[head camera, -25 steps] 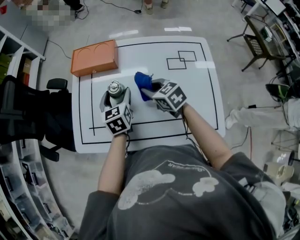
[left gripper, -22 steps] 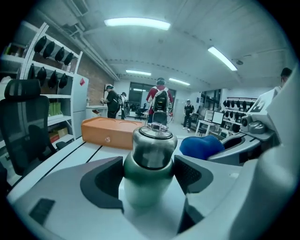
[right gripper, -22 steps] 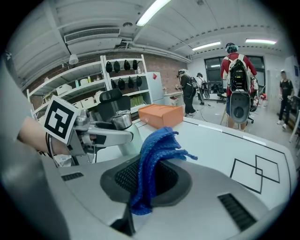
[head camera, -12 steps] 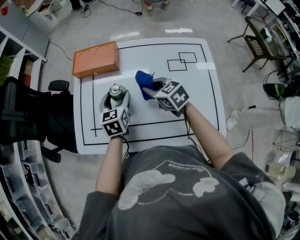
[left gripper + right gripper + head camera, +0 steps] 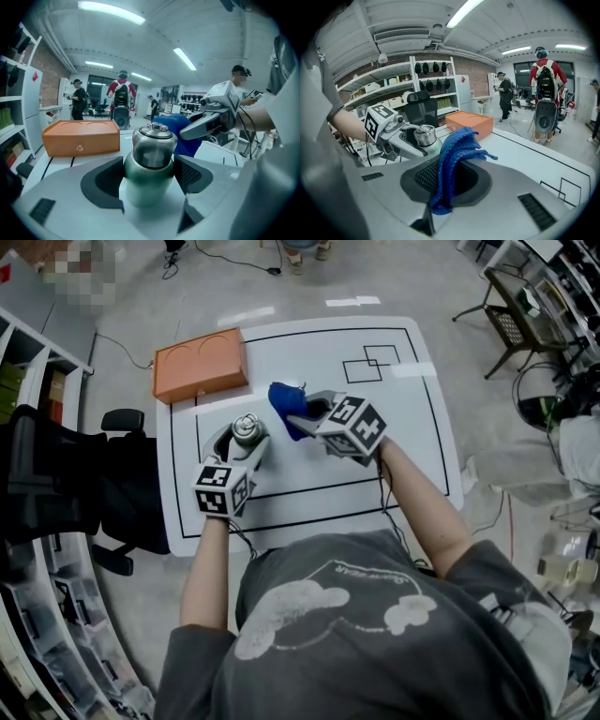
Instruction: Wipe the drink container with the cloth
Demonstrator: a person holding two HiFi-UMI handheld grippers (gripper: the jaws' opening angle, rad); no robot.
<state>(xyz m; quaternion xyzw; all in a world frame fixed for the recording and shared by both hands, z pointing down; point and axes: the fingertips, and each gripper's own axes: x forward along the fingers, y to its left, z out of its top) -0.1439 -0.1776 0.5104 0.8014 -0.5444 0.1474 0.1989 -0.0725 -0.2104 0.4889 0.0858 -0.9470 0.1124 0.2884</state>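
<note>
left gripper (image 5: 149, 174): jaws, which have just been closing a little, clamp the steel drink container (image 5: 151, 145) from both sides | right gripper (image 5: 451, 183): jaws pinch the blue cloth (image 5: 458, 147), held just beside the container's cap | white table (image 5: 412, 427) beneath both | orange box (image 5: 200, 364) at its far-left corner

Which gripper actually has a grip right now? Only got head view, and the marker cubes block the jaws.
Observer: Left gripper view: the left gripper has just been closing its jaws; both press the sides of the steel bottle.
Operator: Right one?
Observer: Right gripper view: the right gripper is pinched on the blue cloth, whose folds stick up past the jaws.
Operator: Cap on?
Observer: Yes, the left gripper view shows the cap seated and the bottle upright.
</note>
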